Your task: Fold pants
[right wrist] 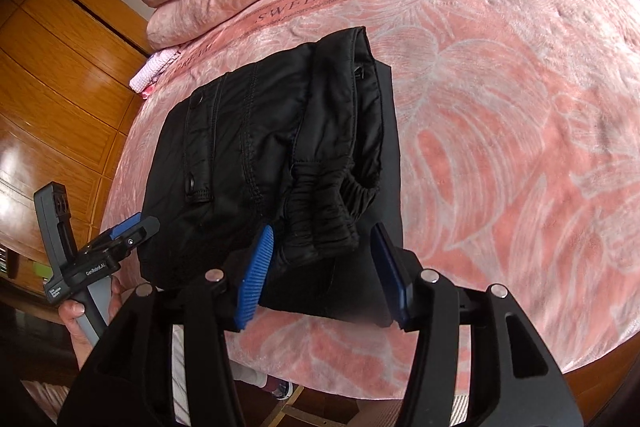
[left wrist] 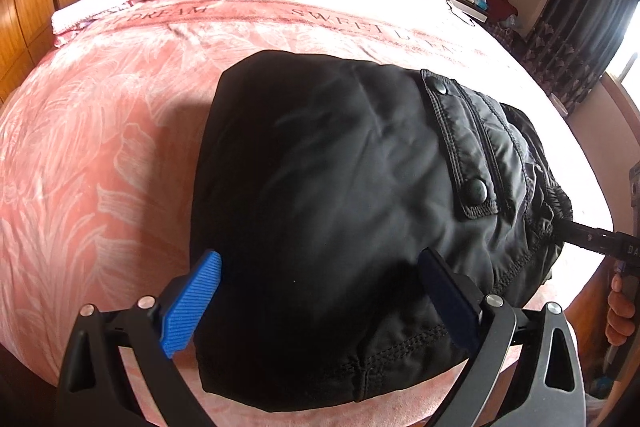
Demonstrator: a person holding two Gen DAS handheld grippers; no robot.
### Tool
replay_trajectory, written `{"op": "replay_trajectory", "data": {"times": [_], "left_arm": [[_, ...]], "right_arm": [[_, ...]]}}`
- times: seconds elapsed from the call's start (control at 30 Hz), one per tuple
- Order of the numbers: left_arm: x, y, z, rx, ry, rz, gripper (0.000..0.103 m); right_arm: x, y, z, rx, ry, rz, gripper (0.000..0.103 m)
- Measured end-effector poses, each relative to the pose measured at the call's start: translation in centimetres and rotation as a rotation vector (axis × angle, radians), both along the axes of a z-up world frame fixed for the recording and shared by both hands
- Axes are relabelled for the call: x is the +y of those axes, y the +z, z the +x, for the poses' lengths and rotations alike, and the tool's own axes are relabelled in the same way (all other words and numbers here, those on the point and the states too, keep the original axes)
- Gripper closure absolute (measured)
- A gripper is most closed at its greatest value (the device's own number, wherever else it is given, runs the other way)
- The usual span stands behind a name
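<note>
folded black pants (left wrist: 340, 195) on pink bedspread (left wrist: 100, 147); wooden wardrobe (right wrist: 60, 87) beside; both fingers apart, empty.

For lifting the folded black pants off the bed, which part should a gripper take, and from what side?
Probably the gathered elastic waistband of the black pants: it bunches into a raised ridge at the near edge. Come from the near edge of the bed, where the right gripper stands open.
</note>
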State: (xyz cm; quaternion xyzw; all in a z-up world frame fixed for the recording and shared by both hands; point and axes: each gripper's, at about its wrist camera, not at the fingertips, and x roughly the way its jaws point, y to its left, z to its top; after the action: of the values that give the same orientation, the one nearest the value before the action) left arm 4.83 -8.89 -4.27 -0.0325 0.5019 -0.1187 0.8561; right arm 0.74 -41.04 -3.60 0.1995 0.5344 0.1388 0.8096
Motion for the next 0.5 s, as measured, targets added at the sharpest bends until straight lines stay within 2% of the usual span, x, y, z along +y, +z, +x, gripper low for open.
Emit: {"op": "replay_trajectory", "data": {"times": [0.07,0.2,0.33,0.5], "left_arm": [[-0.2,-0.2,0.0,0.000,0.002,0.014,0.004],[-0.3,-0.3,-0.1,0.003,0.003,0.016,0.004],[-0.3,-0.2,0.0,0.001,-0.006,0.012,0.004],[-0.4,-0.5,0.1,-0.004,-0.010,0.019,0.004]], "right_arm": [[0.2,-0.4,0.1,0.012,0.004,0.024,0.064],[0.4,0.2,-0.3,-0.012,-0.002,0.016,0.074],[-0.5,0.7,-1.2,-0.020,-0.026,0.069,0.078],[0.3,-2.1,-1.1,0.040,-0.037,0.002,0.079]]}}
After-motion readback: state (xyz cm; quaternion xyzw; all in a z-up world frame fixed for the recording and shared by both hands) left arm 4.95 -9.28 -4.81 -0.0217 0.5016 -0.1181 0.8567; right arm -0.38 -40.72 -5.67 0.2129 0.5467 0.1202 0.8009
